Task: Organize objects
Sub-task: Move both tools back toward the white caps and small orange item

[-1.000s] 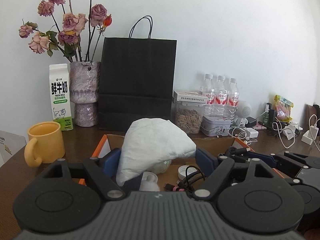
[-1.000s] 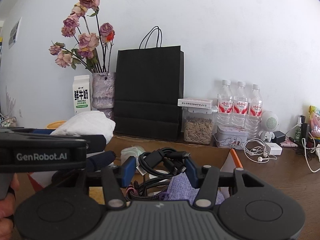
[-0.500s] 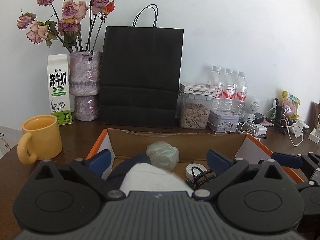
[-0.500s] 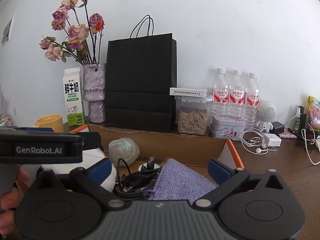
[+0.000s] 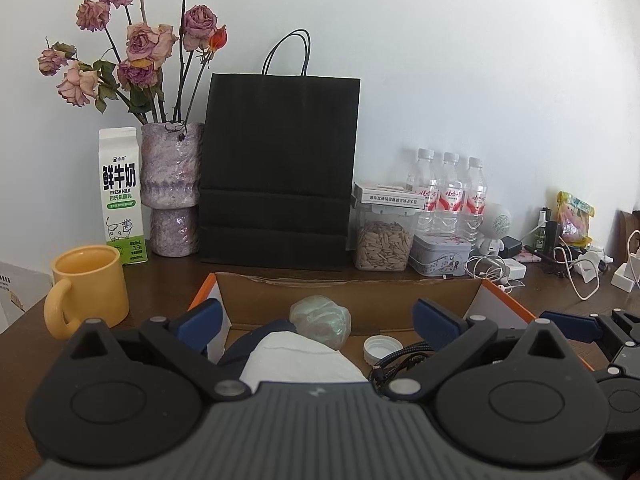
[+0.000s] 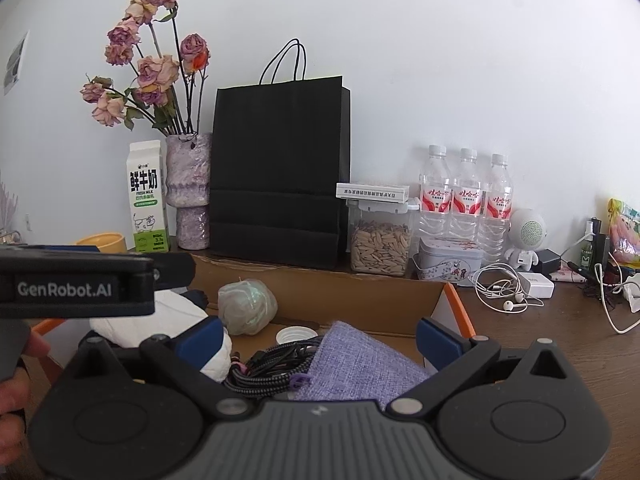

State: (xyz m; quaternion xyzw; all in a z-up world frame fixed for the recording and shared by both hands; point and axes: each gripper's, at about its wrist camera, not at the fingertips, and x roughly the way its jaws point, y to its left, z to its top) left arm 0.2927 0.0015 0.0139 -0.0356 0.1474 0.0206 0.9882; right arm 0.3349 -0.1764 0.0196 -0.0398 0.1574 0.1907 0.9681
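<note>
left tongs (image 5: 318, 322): spread wide, holding nothing | right tongs (image 6: 320, 338): spread wide, holding nothing

Cardboard box (image 6: 360, 284); woven purple cloth pouch (image 6: 356, 364).

Both loads released into the box

We let go: our left gripper (image 5: 318, 322) dropped the white bundle (image 5: 298, 360), our right gripper (image 6: 320, 340) the cables (image 6: 276, 366), jaws now spread.
</note>
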